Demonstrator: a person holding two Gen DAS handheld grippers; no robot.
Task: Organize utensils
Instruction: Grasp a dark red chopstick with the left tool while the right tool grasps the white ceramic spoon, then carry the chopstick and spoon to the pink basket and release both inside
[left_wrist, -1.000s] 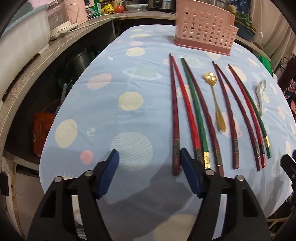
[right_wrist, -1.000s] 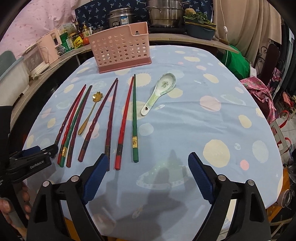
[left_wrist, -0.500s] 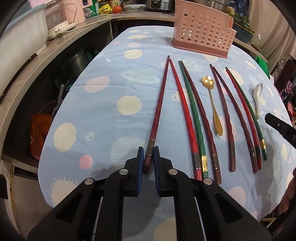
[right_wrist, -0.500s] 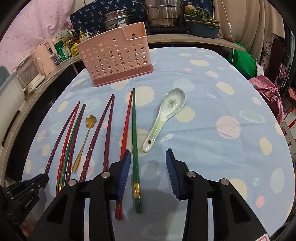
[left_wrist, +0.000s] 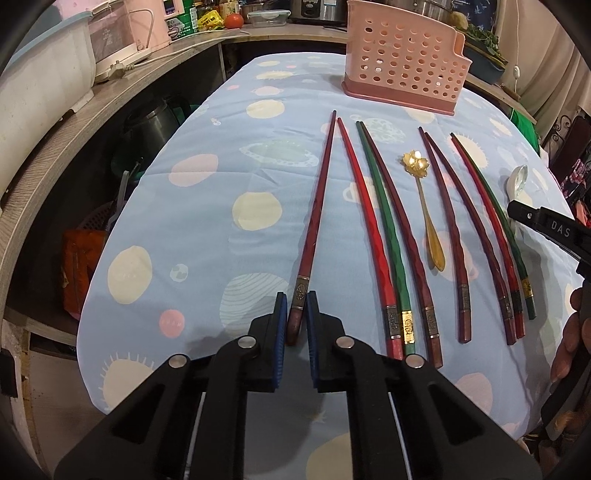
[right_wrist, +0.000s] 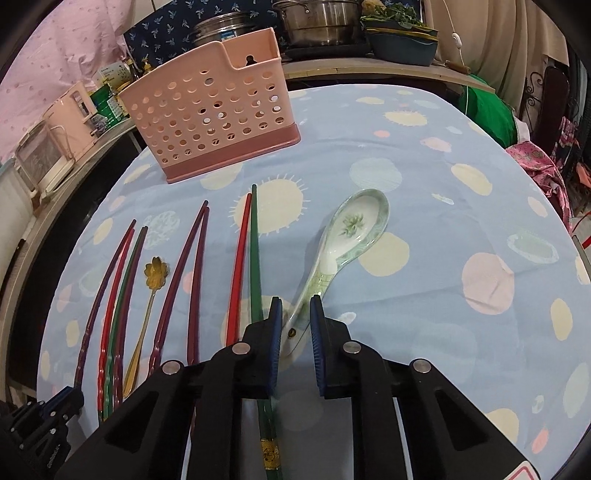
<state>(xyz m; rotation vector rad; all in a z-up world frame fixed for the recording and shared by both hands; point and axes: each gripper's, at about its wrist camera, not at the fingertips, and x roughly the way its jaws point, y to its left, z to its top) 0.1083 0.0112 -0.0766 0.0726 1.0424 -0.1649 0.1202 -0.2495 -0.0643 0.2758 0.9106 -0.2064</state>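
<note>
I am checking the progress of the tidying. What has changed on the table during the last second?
The left hand-held gripper closed on the leftmost dark red chopstick, swinging its near end left, away from the row. The right hand-held gripper came in towards the ceramic spoon and has just been closing around its handle. The other chopsticks, gold spoon and pink basket stayed put.

Pink perforated basket (right_wrist: 210, 107), polka-dotted blue tablecloth (right_wrist: 424, 155)

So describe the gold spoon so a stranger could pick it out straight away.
Start at the pink perforated holder at the table's far end, then look down the row of chopsticks laid before it. Among them lies the gold spoon, the only metal piece, shorter, with a flower-shaped bowl.
</note>
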